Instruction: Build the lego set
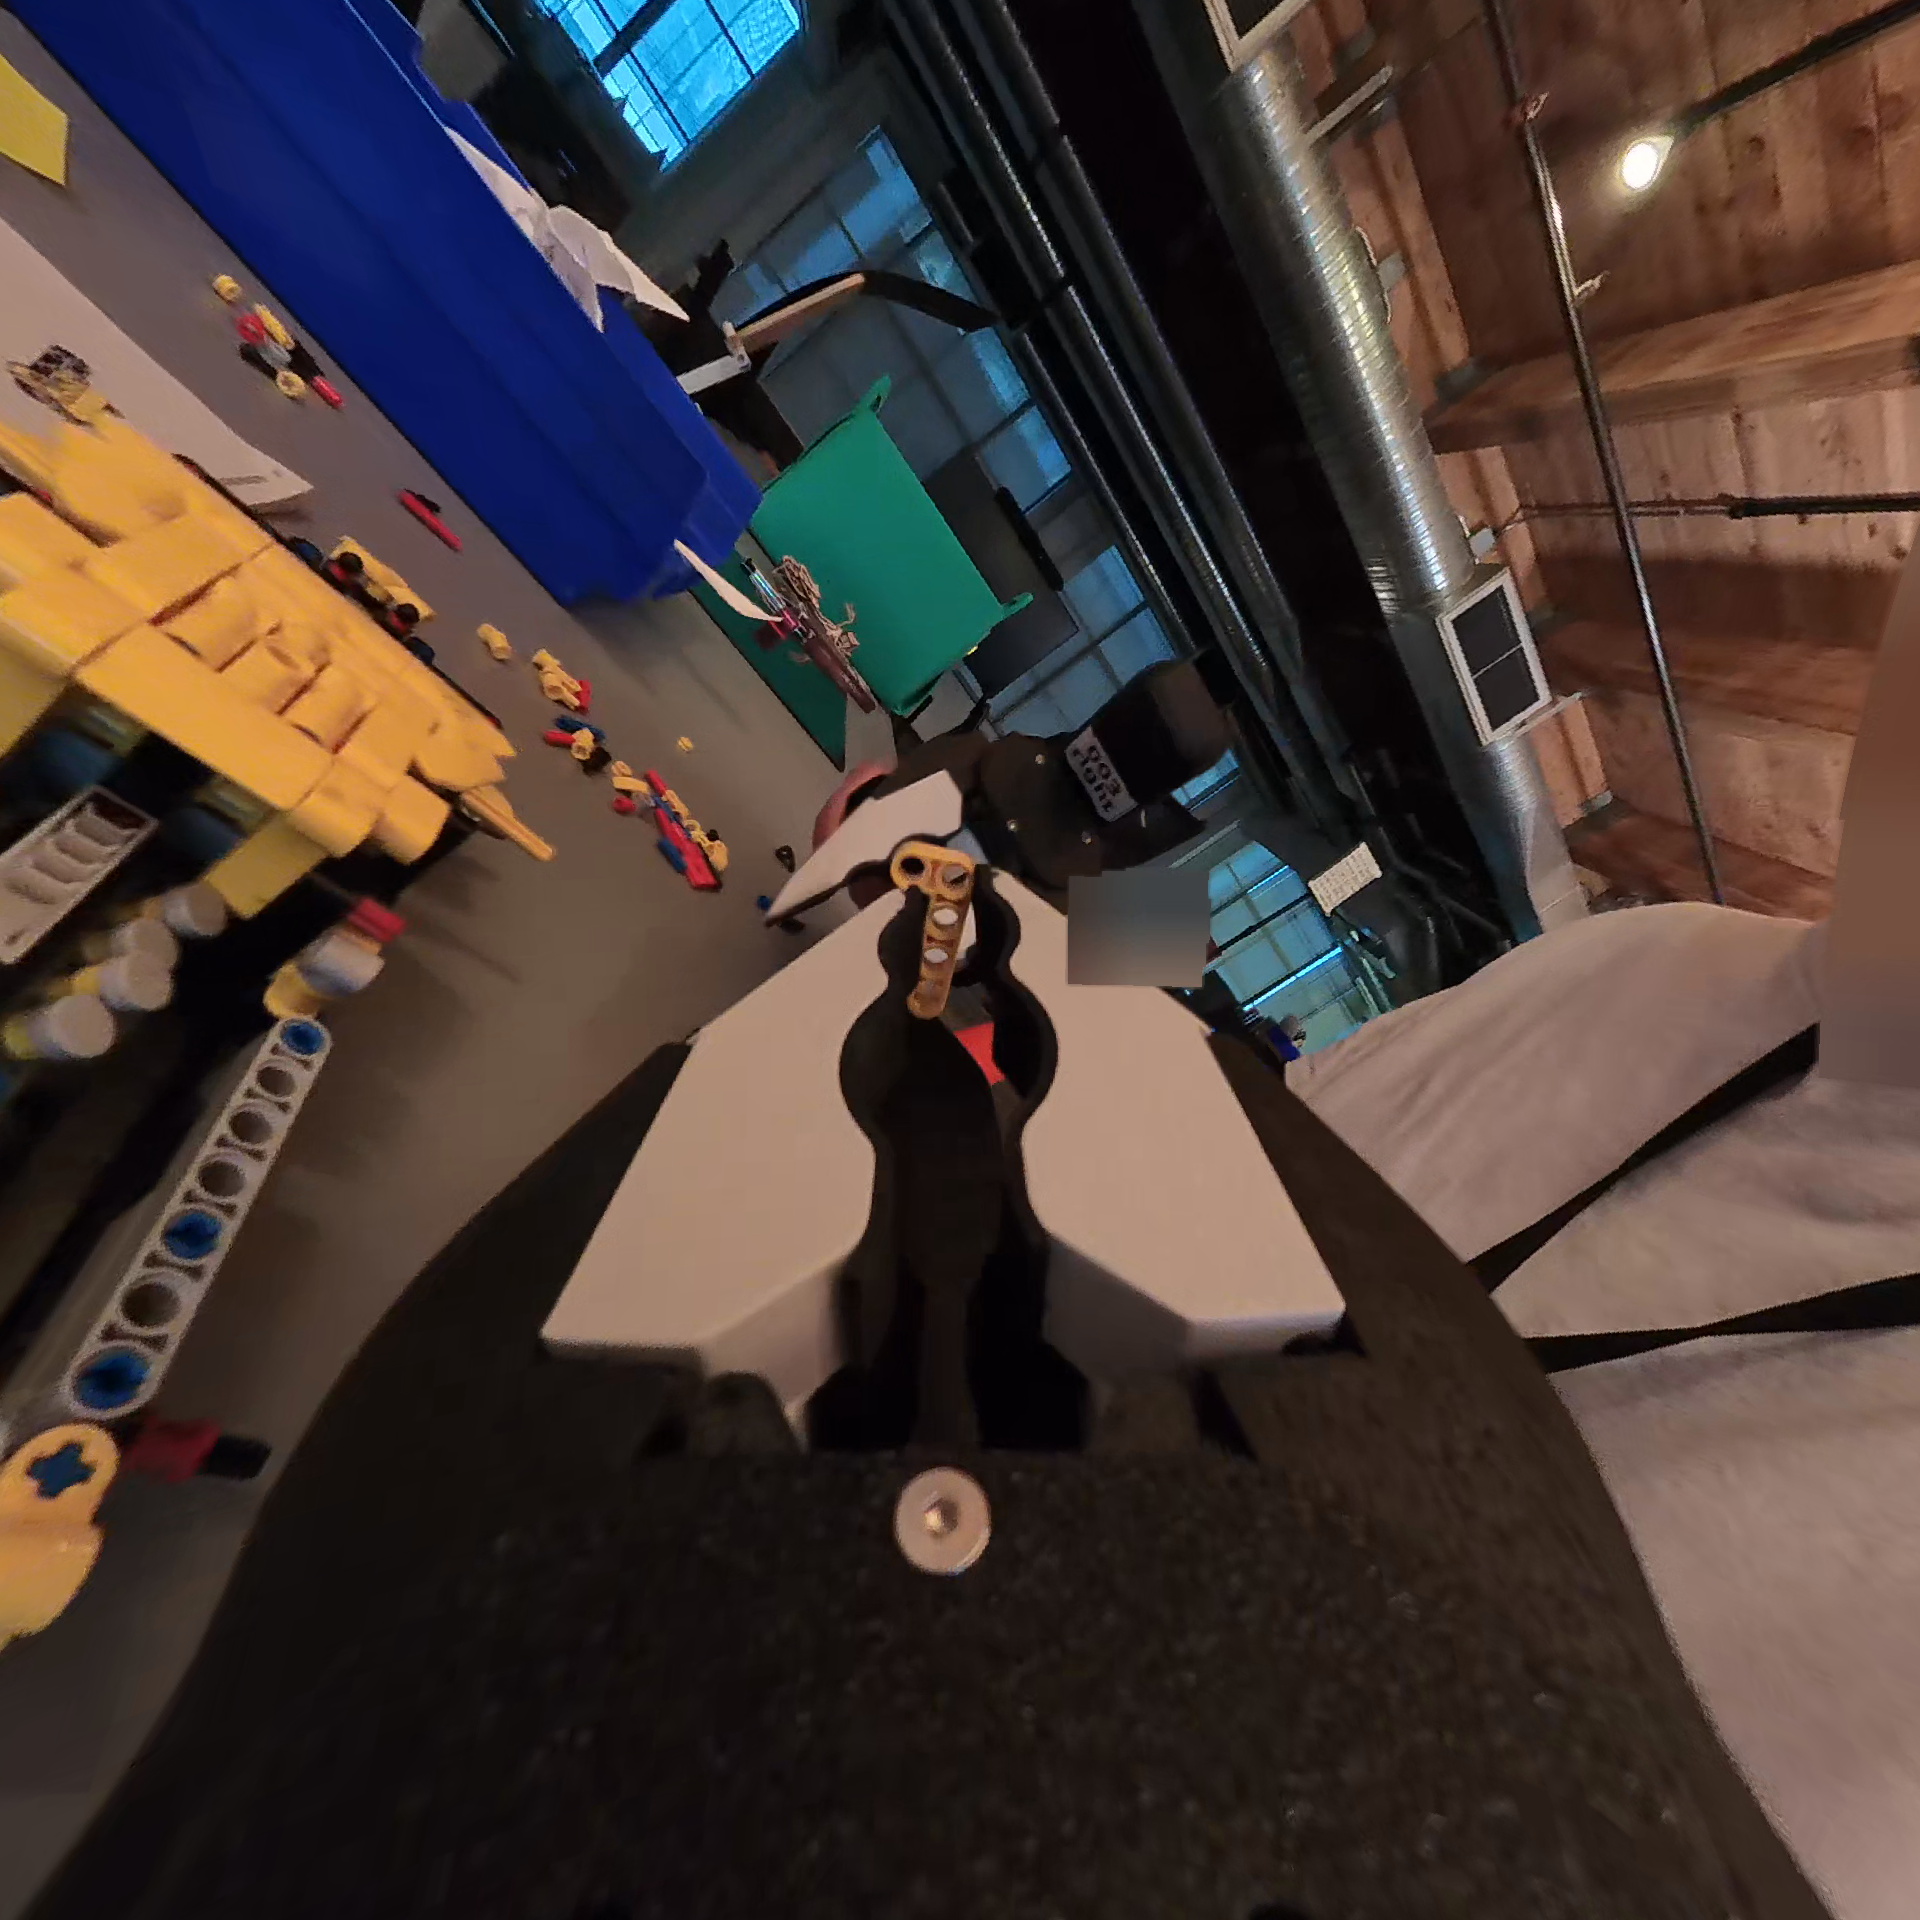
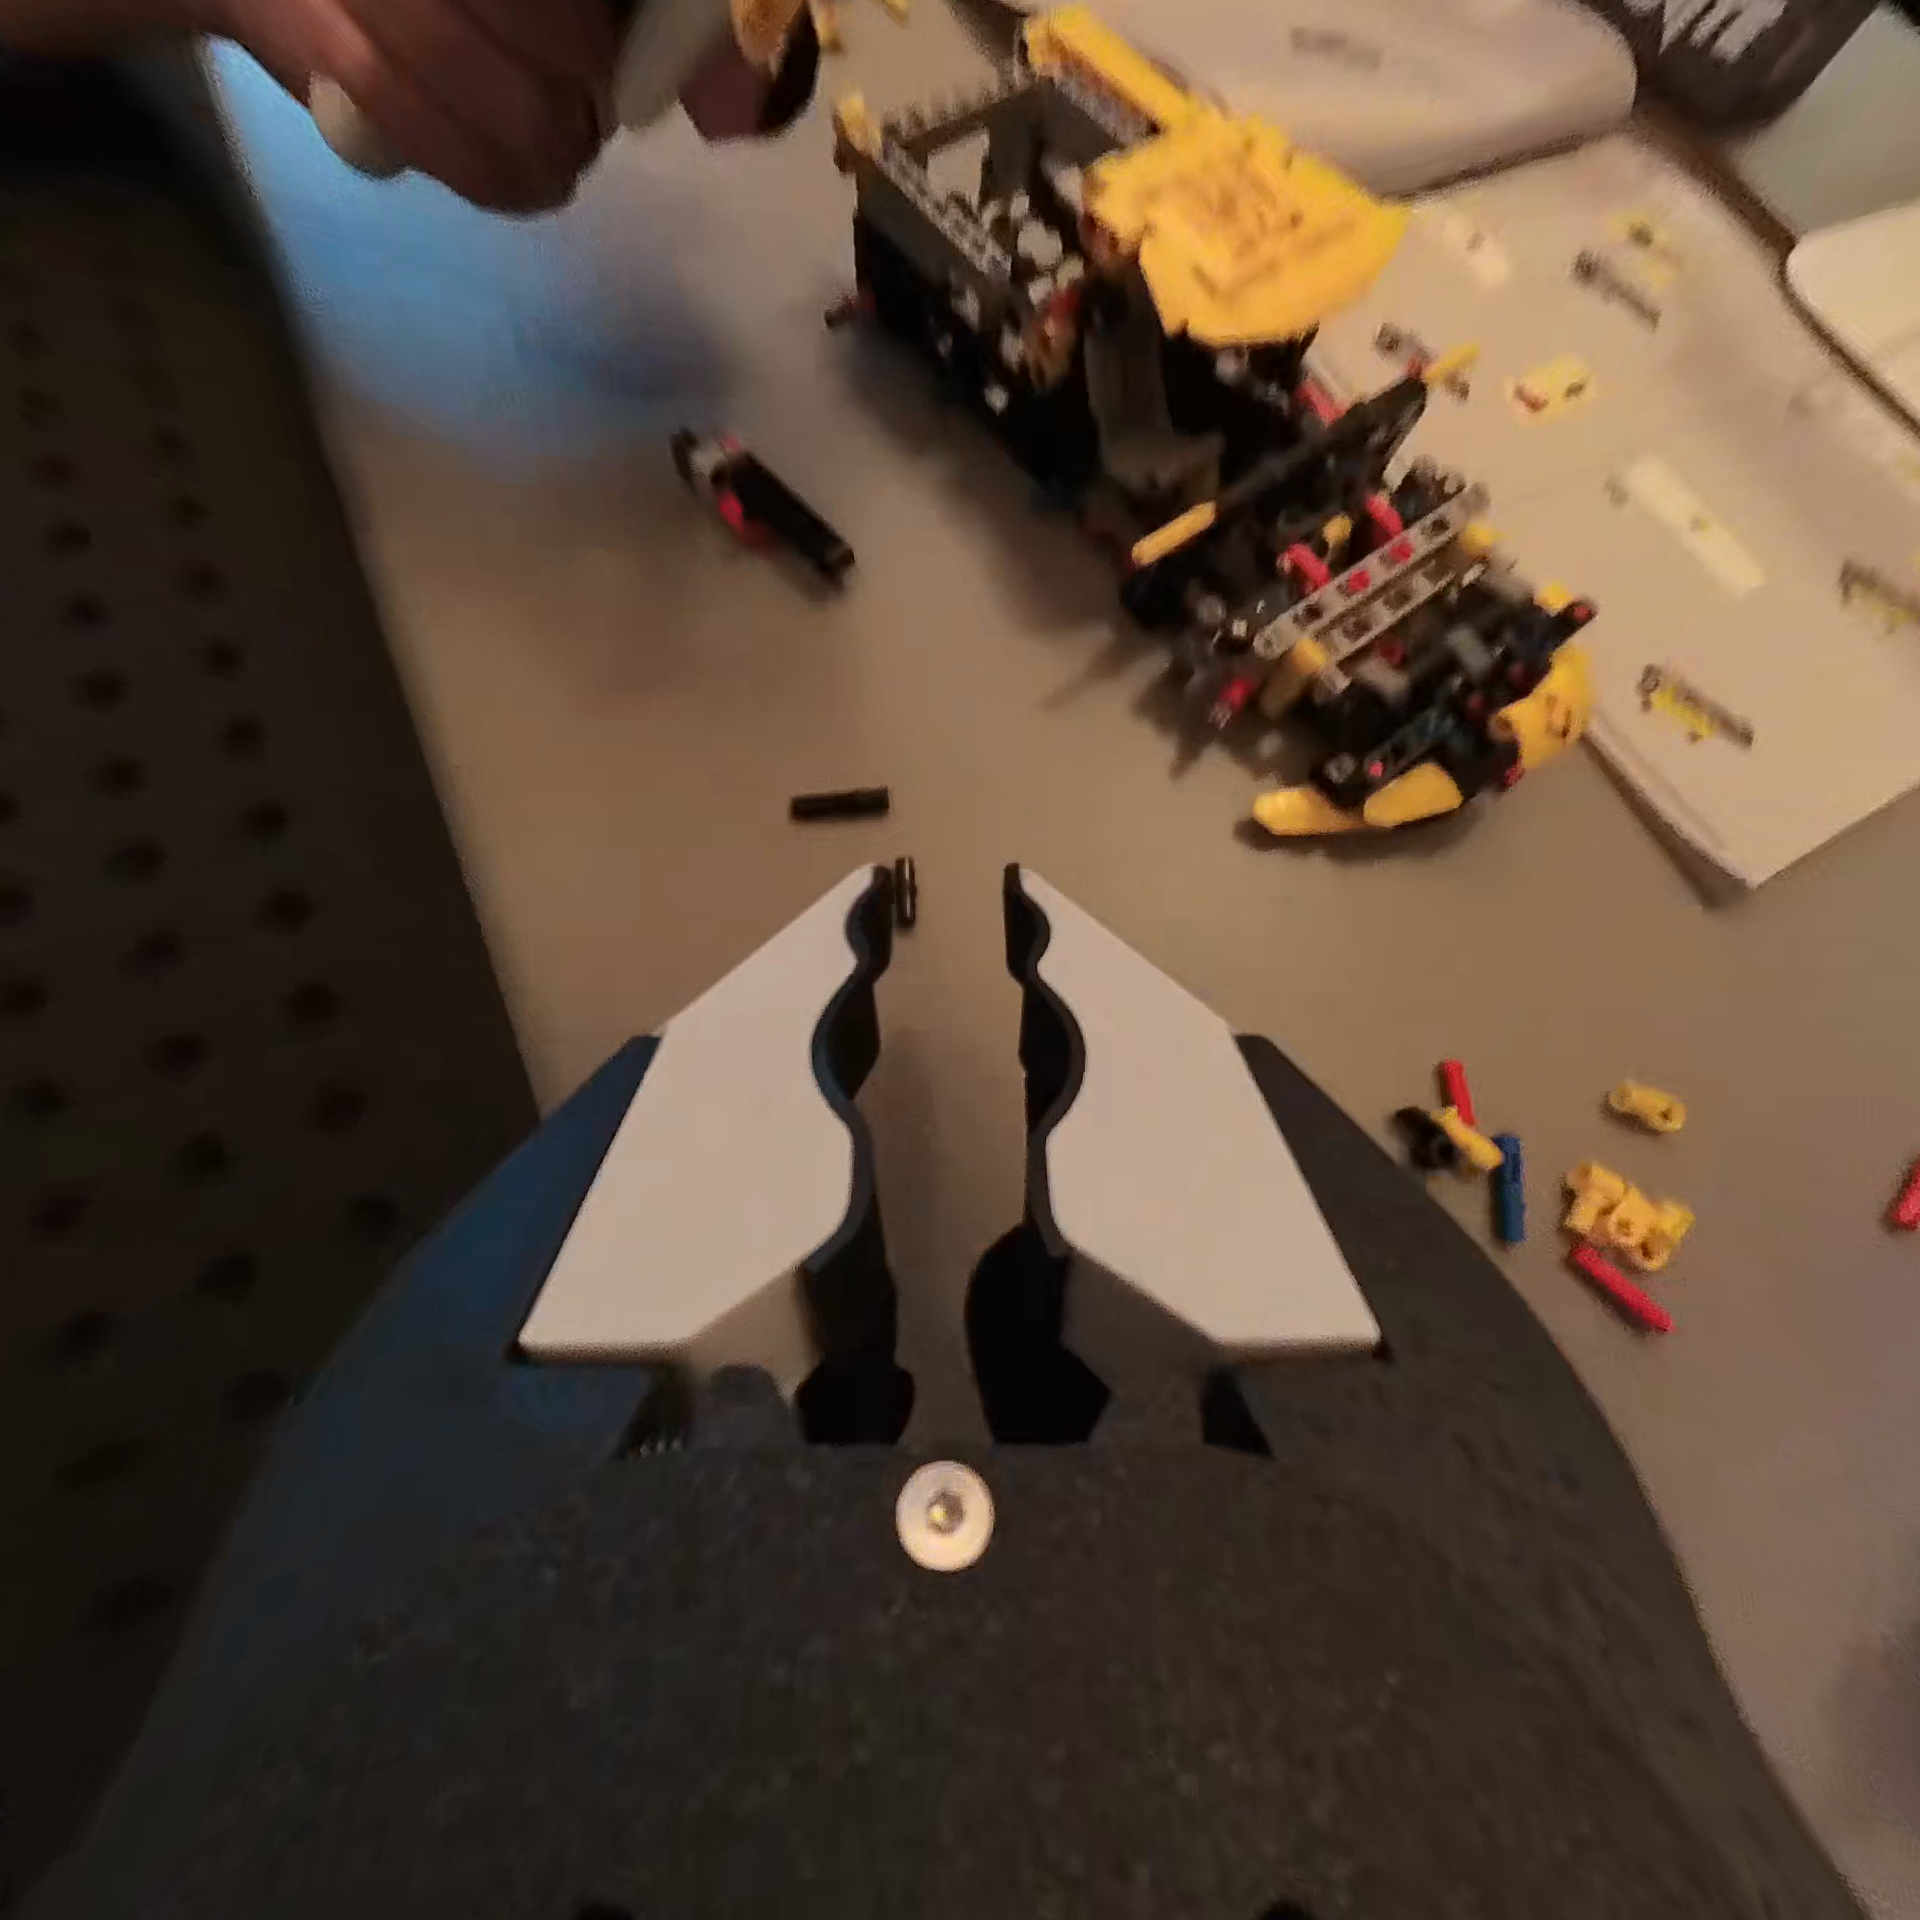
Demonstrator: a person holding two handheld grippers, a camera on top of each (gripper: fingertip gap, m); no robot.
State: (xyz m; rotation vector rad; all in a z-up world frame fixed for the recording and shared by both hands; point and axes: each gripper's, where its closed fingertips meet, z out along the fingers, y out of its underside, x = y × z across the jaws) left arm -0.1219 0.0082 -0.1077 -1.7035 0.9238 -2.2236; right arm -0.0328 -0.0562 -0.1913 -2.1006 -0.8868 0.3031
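Grip on the thin yellow plastic beam with round holes [image 1: 938,928] comes from the left gripper [image 1: 951,940], clamped near its lower end and holding it aloft; light, stiff and slick, it could twist. Right gripper [image 2: 951,899] hangs parted above a small black pin [image 2: 906,889], with the yellow-and-black model [image 2: 1205,416] beyond on the grey table [image 2: 623,675] amid loose pieces [image 2: 1558,1195].

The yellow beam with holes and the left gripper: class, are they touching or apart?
Touching. The left wrist view shows the left gripper shut on the yellow beam, its fingers pressed against both sides.
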